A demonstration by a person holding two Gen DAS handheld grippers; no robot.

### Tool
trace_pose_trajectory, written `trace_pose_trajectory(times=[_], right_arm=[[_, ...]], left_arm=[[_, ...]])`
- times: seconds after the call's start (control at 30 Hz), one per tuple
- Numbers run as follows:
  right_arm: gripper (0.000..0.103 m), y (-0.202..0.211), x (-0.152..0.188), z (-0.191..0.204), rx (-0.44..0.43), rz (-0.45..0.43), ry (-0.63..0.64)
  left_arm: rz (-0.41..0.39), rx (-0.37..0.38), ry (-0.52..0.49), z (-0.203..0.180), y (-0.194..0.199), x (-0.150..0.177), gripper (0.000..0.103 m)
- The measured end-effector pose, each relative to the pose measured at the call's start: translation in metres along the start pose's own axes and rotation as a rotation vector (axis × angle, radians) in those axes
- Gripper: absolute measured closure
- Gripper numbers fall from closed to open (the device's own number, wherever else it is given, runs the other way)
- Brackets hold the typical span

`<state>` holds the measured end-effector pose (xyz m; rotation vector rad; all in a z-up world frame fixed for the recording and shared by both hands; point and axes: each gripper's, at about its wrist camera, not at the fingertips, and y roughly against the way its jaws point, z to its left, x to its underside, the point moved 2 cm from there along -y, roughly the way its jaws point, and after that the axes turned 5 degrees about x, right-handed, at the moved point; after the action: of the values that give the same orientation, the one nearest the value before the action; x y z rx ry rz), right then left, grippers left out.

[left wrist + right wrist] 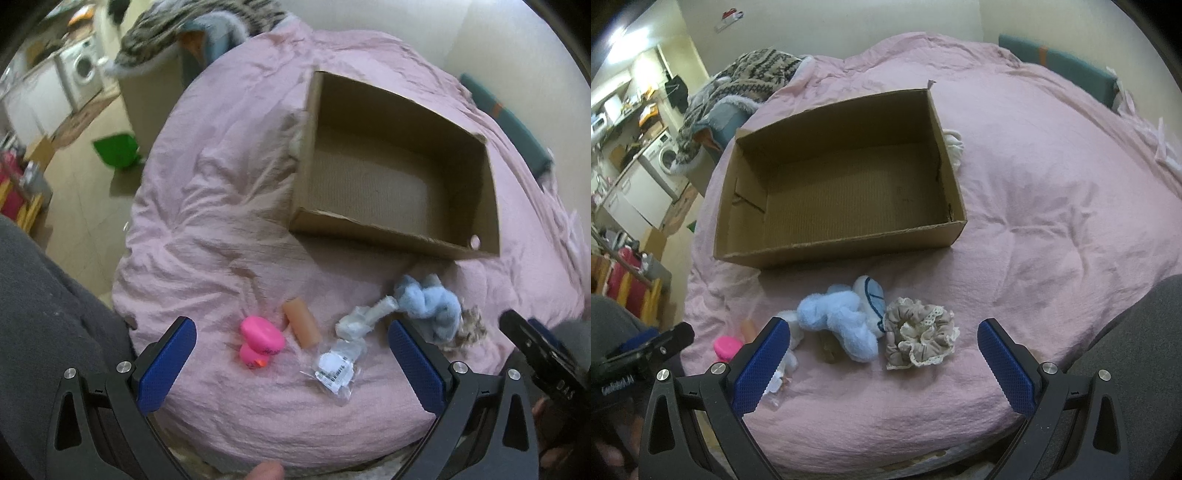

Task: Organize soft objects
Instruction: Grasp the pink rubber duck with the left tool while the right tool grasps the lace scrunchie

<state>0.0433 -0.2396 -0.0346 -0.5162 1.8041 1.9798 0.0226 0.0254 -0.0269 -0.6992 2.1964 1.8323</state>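
- Both grippers, left and right, hover spread wide and empty: nothing picked yet.
- Box sits bare on the pink quilt, beyond the toys.
- Scrunchie lies between the right's fingers; drop and pinch.
- Blue plush touches it, so a snag is possible.
- Pink toy, tan roll, and what's probably a wrapped packet wait left.

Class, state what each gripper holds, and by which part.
Nothing is held. The left gripper and right gripper both hang open above the pink quilt.
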Motion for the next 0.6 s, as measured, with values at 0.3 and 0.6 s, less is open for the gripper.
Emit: trace_pose_trajectory(times=[0.3, 0.6], right_arm=[[0.0, -0.01, -0.018, -0.026, 0.011, 0.034, -0.075], [0.0, -0.019, -0.016, -0.032, -0.005, 0.063, -0.099]], left_arm=[[0.261, 0.01, 0.134, 0.032, -0.047, -0.021, 0.001], [0.404, -0.01, 0.152, 0.031, -0.091, -0.003, 0.029]])
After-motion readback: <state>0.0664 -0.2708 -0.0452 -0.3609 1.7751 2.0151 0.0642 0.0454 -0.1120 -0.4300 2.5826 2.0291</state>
